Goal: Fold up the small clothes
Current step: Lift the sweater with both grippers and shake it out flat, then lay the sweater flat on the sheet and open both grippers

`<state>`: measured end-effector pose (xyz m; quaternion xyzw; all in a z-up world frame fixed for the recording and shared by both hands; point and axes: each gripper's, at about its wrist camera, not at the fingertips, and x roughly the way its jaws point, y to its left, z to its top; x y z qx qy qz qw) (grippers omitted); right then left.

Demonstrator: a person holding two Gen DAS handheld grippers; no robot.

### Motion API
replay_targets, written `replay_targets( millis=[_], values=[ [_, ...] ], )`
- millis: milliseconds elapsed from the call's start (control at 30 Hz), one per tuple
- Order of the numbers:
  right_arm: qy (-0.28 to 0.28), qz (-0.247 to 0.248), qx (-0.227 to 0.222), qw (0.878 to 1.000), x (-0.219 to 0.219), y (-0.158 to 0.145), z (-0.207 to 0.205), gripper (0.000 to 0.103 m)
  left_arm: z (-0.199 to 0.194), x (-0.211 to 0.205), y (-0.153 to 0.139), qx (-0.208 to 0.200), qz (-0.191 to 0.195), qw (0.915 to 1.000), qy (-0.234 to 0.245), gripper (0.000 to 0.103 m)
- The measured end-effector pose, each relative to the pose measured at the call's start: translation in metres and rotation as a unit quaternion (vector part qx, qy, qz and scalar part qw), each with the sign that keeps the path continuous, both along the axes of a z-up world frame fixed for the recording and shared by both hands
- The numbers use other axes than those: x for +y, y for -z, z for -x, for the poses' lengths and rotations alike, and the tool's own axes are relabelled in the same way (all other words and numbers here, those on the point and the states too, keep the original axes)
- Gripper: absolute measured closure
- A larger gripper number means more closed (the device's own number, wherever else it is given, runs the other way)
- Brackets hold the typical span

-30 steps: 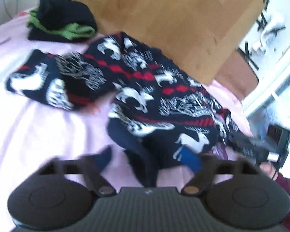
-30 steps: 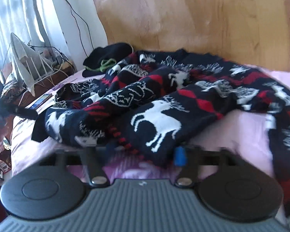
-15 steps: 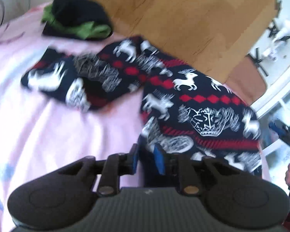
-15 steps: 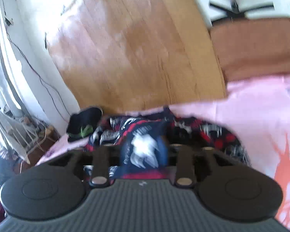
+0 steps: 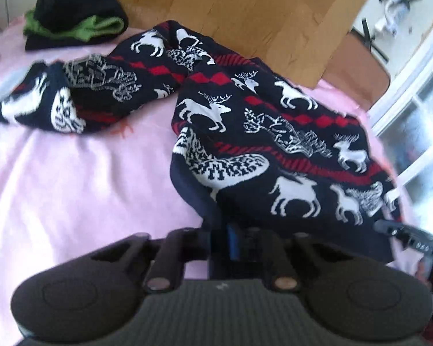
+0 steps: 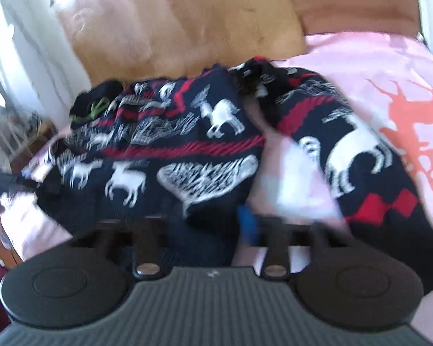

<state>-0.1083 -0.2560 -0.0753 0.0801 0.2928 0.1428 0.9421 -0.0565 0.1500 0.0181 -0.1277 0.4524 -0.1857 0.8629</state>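
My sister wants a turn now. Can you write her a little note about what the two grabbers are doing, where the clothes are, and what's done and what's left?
Left gripper: shut on the near hem of the reindeer sweater.
Right gripper: jaws closing, with the sweater's dark hem between them; the picture is too blurred to tell whether they grip it.
The sweater lies spread on the pink bedsheet, body close to the grippers, one sleeve flung out sideways and bunched.
Done: a black and green garment sits folded at the far edge of the bed.
Left: the sweater is not folded yet. Probably tuck the sleeves in, then fold the body over.
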Motion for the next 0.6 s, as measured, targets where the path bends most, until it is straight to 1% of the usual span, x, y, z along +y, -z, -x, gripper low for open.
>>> replay_targets(
  millis=[33, 100, 167, 200, 267, 333, 367, 400, 433, 467, 500, 533, 567, 600],
  values=[
    [0.000, 0.002, 0.000, 1.000, 0.004, 0.001, 0.000, 0.091, 0.002, 0.000, -0.003, 0.000, 0.002, 1.0000, 0.008, 0.096],
    [0.009, -0.007, 0.002, 1.000, 0.005, -0.002, -0.001, 0.092, 0.015, 0.003, -0.014, -0.001, 0.012, 0.9995, 0.028, 0.097],
    [0.011, -0.014, -0.004, 1.000, 0.001, -0.013, 0.009, 0.093, 0.039, 0.007, -0.032, -0.020, -0.003, 0.9987, 0.046, 0.097],
    [0.001, -0.021, -0.008, 1.000, -0.001, -0.020, 0.016, 0.093, 0.051, 0.010, -0.039, -0.027, -0.012, 0.9982, 0.052, 0.097],
    [-0.024, -0.022, -0.006, 0.999, -0.005, -0.031, 0.030, 0.093, 0.073, 0.019, -0.048, -0.027, -0.022, 0.9976, 0.059, 0.097],
    [-0.066, -0.023, 0.019, 0.997, -0.008, -0.033, 0.043, 0.092, 0.091, 0.025, -0.049, -0.019, -0.042, 0.9969, 0.063, 0.095],
    [-0.085, -0.023, 0.034, 0.996, -0.009, -0.030, 0.047, 0.091, 0.098, 0.027, -0.046, -0.015, -0.057, 0.9961, 0.066, 0.092],
    [-0.098, -0.016, 0.052, 0.994, -0.008, -0.024, 0.048, 0.090, 0.101, 0.028, -0.042, -0.011, -0.071, 0.9952, 0.067, 0.086],
    [-0.100, -0.004, 0.066, 0.993, -0.009, -0.020, 0.046, 0.089, 0.101, 0.030, -0.041, -0.010, -0.087, 0.9943, 0.061, 0.072],
    [-0.089, 0.009, 0.067, 0.994, -0.011, -0.017, 0.044, 0.088, 0.099, 0.034, -0.042, -0.018, -0.103, 0.9937, 0.042, 0.066],
    [-0.068, 0.011, 0.060, 0.996, -0.016, -0.018, 0.039, 0.085, 0.094, 0.039, -0.046, -0.028, -0.104, 0.9940, 0.017, 0.060],
    [-0.042, -0.004, 0.053, 0.998, -0.024, -0.021, 0.032, 0.077, 0.089, 0.044, -0.051, -0.035, -0.094, 0.9950, -0.002, 0.060],
    [-0.020, -0.027, 0.043, 0.998, -0.035, -0.025, 0.024, 0.074, 0.082, 0.050, -0.056, -0.044, -0.078, 0.9959, -0.016, 0.060],
    [0.002, -0.047, 0.028, 0.999, -0.043, -0.031, 0.017, 0.073, 0.075, 0.052, -0.063, -0.061, -0.064, 0.9956, -0.031, 0.058]
  ],
)
